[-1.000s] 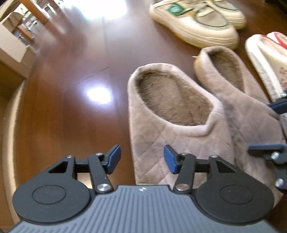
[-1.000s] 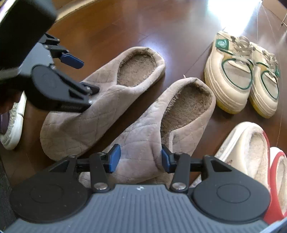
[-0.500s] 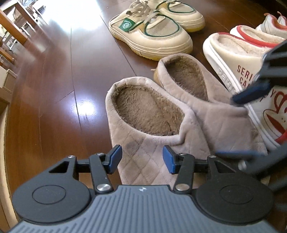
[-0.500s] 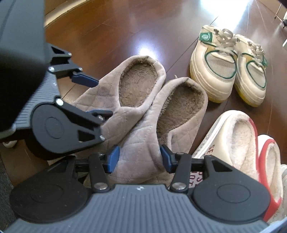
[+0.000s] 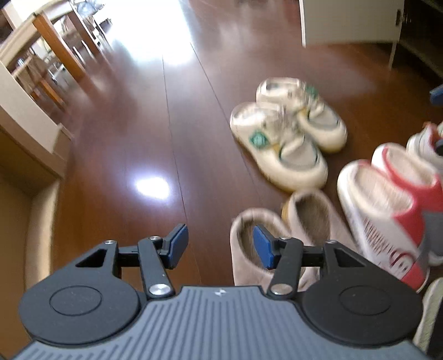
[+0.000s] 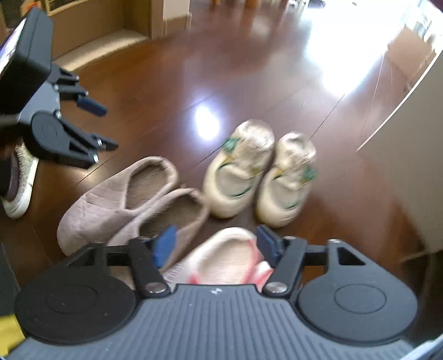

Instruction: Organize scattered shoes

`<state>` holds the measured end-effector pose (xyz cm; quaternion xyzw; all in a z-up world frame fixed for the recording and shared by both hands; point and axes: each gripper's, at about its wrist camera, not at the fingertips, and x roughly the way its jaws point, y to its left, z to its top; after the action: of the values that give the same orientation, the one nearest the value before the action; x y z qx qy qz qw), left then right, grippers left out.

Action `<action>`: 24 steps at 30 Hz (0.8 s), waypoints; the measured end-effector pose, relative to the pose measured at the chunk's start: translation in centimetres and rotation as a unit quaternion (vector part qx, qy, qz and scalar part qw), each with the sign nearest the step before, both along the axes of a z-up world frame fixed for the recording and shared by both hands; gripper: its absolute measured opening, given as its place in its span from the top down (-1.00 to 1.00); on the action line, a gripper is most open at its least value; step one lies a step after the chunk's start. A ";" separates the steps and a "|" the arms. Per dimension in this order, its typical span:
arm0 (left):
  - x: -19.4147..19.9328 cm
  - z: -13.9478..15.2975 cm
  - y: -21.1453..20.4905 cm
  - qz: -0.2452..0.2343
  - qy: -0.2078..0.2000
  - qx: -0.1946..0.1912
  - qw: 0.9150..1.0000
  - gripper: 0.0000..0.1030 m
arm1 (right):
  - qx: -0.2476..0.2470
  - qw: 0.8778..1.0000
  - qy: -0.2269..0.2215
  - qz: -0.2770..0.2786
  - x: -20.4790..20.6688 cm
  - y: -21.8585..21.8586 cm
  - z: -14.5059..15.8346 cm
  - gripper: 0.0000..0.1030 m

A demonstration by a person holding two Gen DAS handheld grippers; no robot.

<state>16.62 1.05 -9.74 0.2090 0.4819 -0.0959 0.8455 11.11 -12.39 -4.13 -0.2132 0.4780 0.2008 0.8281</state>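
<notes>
Two beige quilted slippers [image 5: 310, 221] [image 6: 110, 205] lie side by side on the dark wood floor. Beyond them stands a pair of cream sneakers with green trim [image 5: 288, 138] [image 6: 257, 171], and to the right a pair of white and red slippers [image 5: 387, 199] [image 6: 227, 257]. My left gripper [image 5: 220, 246] [image 6: 99, 124] hangs open well above the floor, holding nothing. High over the white and red slippers, my right gripper [image 6: 216, 243] has its jaws wide apart and closing; they grip nothing.
A white-soled shoe [image 6: 19, 182] lies at the far left, partly behind the left gripper. Wooden table and chairs [image 5: 41, 55] stand at the back left, a white cabinet [image 5: 346, 22] at the back. A pale wall [image 6: 415, 166] rises on the right.
Both grippers have risen away from the beige slippers, which stay on the floor pressed together. The right jaws stand wider than before. All shoes look smaller and farther off.
</notes>
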 end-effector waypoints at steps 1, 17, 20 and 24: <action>0.3 1.2 -0.8 -0.001 -0.002 0.001 1.000 -0.19 | 0.002 1.000 -0.006 -0.004 -0.1 -1.1 0.9 0.28; 16.2 -5.6 -5.4 0.056 0.091 -0.018 0.994 -0.33 | 0.110 0.974 0.095 -0.175 8.9 -9.9 -10.7 0.12; 19.9 -7.5 -4.5 0.082 0.096 -0.039 0.991 -0.28 | 0.091 0.975 0.090 -0.180 13.4 -9.9 -12.8 0.11; 24.8 -10.1 -2.8 0.133 0.115 -0.086 0.981 -0.28 | 0.098 0.970 0.032 -0.220 18.9 -11.1 -13.7 0.08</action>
<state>41.38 -1.73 -19.89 0.0565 0.5896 -0.0470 0.8043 29.98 -23.46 -17.84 -0.0143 0.5175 0.0663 0.8530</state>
